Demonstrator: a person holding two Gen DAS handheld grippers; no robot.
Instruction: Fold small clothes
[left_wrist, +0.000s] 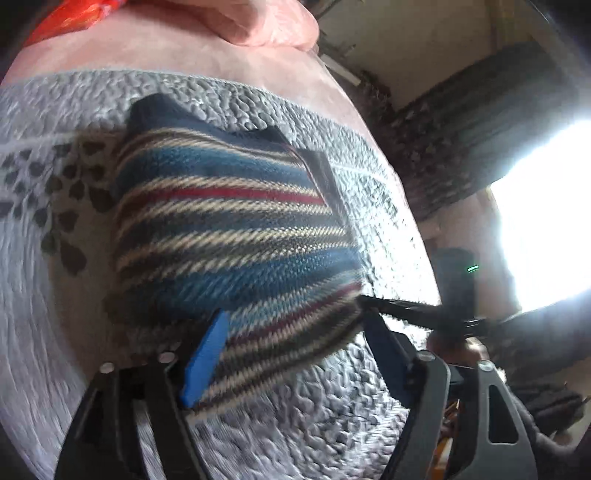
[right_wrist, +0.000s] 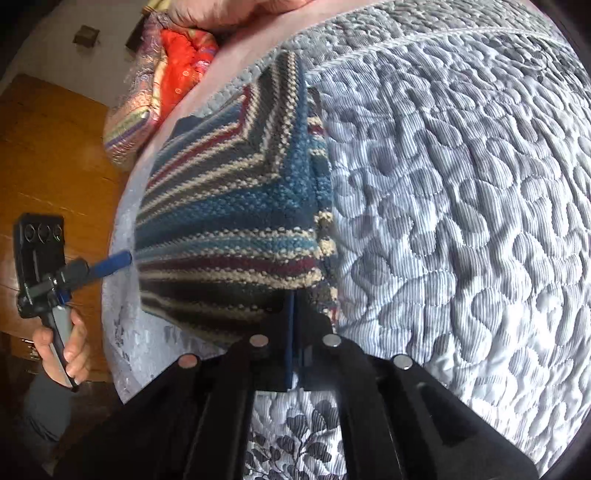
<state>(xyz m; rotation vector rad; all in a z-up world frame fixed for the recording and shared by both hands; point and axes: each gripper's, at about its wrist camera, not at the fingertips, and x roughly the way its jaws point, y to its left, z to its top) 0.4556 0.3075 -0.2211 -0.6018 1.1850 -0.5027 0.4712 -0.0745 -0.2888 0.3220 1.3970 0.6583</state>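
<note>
A striped knit garment (left_wrist: 229, 229) in blue, cream, red and dark bands lies partly folded on the grey quilted bedspread (left_wrist: 314, 406). My left gripper (left_wrist: 295, 321) is open, its blue pads (left_wrist: 205, 358) wide apart on either side of the garment's near edge. In the right wrist view the same garment (right_wrist: 236, 206) shows a diagonal fold. My right gripper (right_wrist: 293, 325) is shut, its pads pressed together on the garment's near hem. The left gripper (right_wrist: 123, 258), held by a hand (right_wrist: 72, 350), touches the garment's left edge. The right gripper (left_wrist: 373, 302) appears at the garment's right corner.
A pink sheet (left_wrist: 192, 44) and folded red and patterned fabrics (right_wrist: 173, 59) lie beyond the quilt. Wooden furniture (right_wrist: 48, 155) stands left of the bed. A bright window (left_wrist: 546, 221) glares at right. The quilt (right_wrist: 461, 203) stretches bare to the right.
</note>
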